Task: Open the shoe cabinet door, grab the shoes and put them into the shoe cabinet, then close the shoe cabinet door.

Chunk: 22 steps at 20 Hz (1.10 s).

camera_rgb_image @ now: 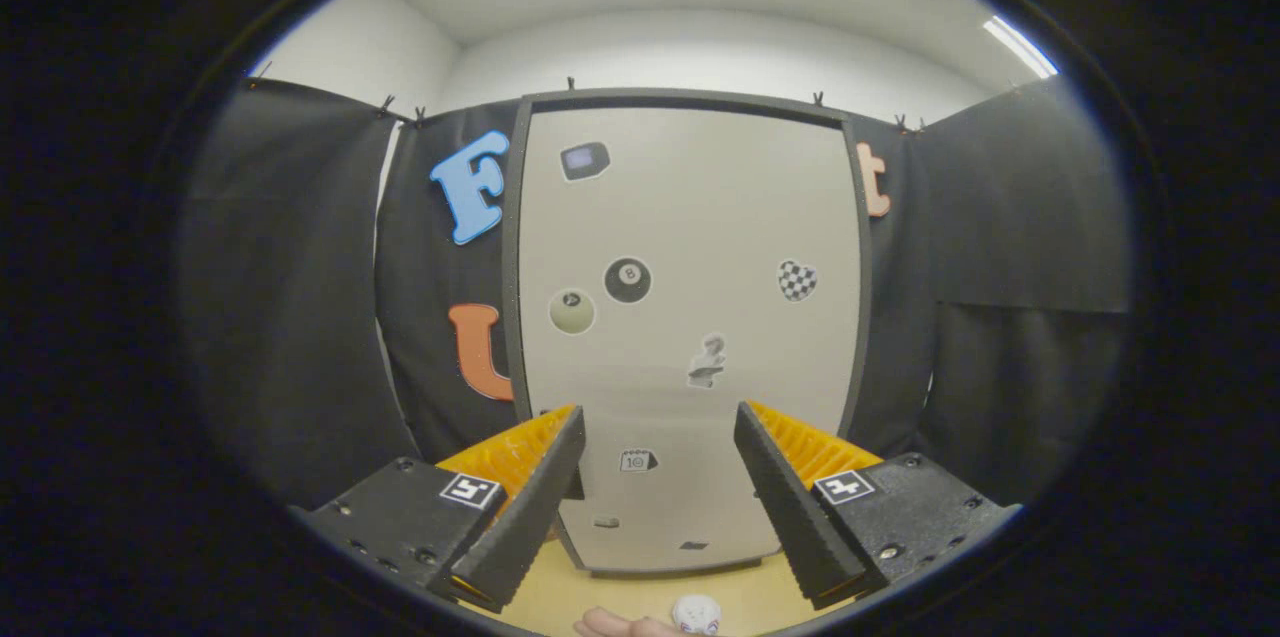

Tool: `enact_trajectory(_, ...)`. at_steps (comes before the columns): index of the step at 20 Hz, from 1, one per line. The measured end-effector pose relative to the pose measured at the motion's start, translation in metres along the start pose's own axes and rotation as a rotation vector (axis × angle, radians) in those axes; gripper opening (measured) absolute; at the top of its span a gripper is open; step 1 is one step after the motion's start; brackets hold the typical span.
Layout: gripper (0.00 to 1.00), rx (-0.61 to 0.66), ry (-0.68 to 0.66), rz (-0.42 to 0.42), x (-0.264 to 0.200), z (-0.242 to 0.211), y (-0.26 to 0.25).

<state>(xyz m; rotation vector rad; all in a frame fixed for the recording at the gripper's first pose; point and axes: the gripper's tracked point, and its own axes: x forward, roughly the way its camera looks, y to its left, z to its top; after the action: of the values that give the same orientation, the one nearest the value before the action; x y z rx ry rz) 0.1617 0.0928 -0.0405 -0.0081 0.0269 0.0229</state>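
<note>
The black cloth wall (280, 297) hangs on the far left, and just right of it stands the shoe cabinet (690, 117), upright on a pale wooden surface (590, 597). Its door (690, 217) is a light grey panel in a dark frame, flush and closed, dotted with small stickers: a black billiard ball (628, 280), a pale ball (572, 311) to its left, a chequered heart (797, 280) further right. No handle can be made out; a small dark nub at the left edge, low down beside the left finger, might be one, but it is too small to tell.

The gripper (660, 447) faces the door squarely, its two fingers spread wide apart with nothing between them and not touching the panel. At the very near edge, below the fingers, a bit of a person's hand (620, 626) shows, and just right of it a small white rounded thing (697, 614), possibly the toe of a shoe, though that cannot be confirmed.

By my reading, the task is at its first step: the door is not yet opened. The next move calls for finding the edge or pull on which the door swings, bringing one finger behind it, and drawing it outward.
</note>
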Motion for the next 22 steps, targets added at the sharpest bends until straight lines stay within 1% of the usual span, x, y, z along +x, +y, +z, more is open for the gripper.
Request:
enact_trajectory(1, 0.99, -0.004, 0.002, 0.027, 0.013, -0.005, 0.011)
enact_trajectory(3, 0.99, -0.01, 0.006, 0.056, 0.036, -0.017, 0.028)
enact_trajectory(8, 0.99, -0.032, 0.064, 0.078, 0.086, -0.055, 0.061)
enact_trajectory(10, 0.99, -0.026, 0.087, 0.06, 0.104, -0.069, 0.06)
enact_trajectory(12, 0.98, 0.002, 0.127, 0.064, 0.12, -0.082, 0.061)
enact_trajectory(13, 0.91, 0.012, 0.155, 0.057, 0.127, -0.092, 0.059)
enact_trajectory(14, 0.86, 0.02, 0.177, 0.057, 0.134, -0.098, 0.059)
enact_trajectory(15, 0.77, 0.03, 0.193, 0.067, 0.138, -0.102, 0.062)
enact_trajectory(16, 0.73, 0.039, 0.198, 0.081, 0.14, -0.104, 0.066)
enact_trajectory(17, 0.63, 0.043, 0.199, 0.08, 0.139, -0.104, 0.068)
enact_trajectory(18, 0.57, 0.042, 0.186, 0.098, 0.141, -0.106, 0.072)
enact_trajectory(20, 0.47, -0.011, 0.158, 0.087, 0.141, -0.105, 0.068)
enact_trajectory(21, 0.41, -0.025, 0.15, 0.095, 0.139, -0.107, 0.068)
enact_trajectory(22, 0.36, -0.015, 0.15, 0.106, 0.137, -0.106, 0.071)
